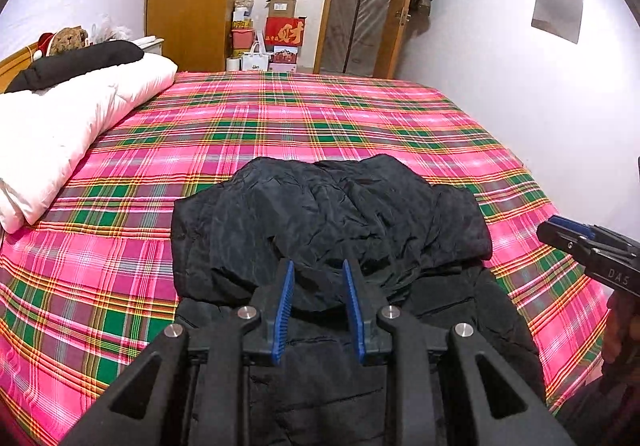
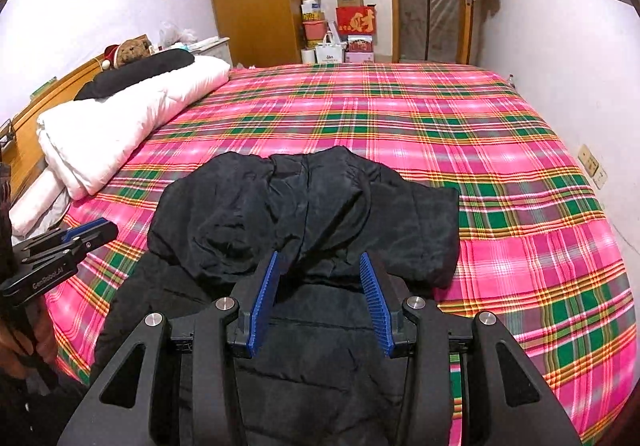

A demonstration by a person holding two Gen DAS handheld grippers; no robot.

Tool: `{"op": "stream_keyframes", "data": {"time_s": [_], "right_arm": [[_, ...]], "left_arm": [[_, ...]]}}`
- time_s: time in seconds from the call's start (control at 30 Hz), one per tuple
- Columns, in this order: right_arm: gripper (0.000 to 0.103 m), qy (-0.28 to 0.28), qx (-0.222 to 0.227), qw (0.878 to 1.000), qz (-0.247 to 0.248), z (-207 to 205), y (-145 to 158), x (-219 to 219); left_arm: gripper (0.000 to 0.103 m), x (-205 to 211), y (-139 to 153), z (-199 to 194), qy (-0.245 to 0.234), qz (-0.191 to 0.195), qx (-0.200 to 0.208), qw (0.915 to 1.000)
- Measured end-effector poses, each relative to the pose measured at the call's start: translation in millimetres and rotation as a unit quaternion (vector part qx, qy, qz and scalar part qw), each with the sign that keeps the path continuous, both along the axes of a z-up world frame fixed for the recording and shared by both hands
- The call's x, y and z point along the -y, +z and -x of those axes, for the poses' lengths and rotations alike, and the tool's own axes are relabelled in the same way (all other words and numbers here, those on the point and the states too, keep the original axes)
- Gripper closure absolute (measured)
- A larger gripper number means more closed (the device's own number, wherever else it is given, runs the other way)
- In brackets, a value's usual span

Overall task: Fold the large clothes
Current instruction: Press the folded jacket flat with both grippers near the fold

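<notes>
now between folds, both grippers free

the black jacket (image 1: 328, 222) lies part-folded on the plaid bed (image 1: 320, 118). the left hand-held gripper (image 1: 319, 266) stands narrowly apart, the right hand-held gripper (image 2: 320, 260) wider, both holding nothing. next likely needs a fresh grasp on the near hem.

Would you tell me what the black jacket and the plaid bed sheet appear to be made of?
Black jacket: probably padded synthetic shell, matte with faint sheen; fine crinkles, puffy quilted panels. Plaid bed sheet: likely thin woven cotton or blend; flat, smooth, woven-looking check.
</notes>
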State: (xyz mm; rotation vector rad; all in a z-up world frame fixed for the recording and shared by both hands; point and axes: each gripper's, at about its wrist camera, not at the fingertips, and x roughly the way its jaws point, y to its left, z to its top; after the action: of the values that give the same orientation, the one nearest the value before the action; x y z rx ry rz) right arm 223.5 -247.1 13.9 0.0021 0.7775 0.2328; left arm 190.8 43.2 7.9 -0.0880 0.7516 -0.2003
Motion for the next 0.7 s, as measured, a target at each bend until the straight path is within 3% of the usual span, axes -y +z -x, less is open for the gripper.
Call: {"op": "stream_keyframes", "data": {"time_s": [0.17, 0.43, 0.7], "right_arm": [[0.06, -0.002, -0.003, 1.0, -0.01, -7, -3, 1], [0.06, 0.0, 0.018, 0.999, -0.029, -17, 3, -3], [0.058, 0.002, -0.041, 0.999, -0.008, -52, -57, -11]], "left_arm": [[0.077, 1, -3, -8, 0.002, -0.001, -0.005, 1.0], [0.077, -4, 14, -11, 0.004, -0.001, 0.027, 0.9996], [0.077, 2, -34, -45, 0.001, 0.002, -0.02, 0.9998]]}}
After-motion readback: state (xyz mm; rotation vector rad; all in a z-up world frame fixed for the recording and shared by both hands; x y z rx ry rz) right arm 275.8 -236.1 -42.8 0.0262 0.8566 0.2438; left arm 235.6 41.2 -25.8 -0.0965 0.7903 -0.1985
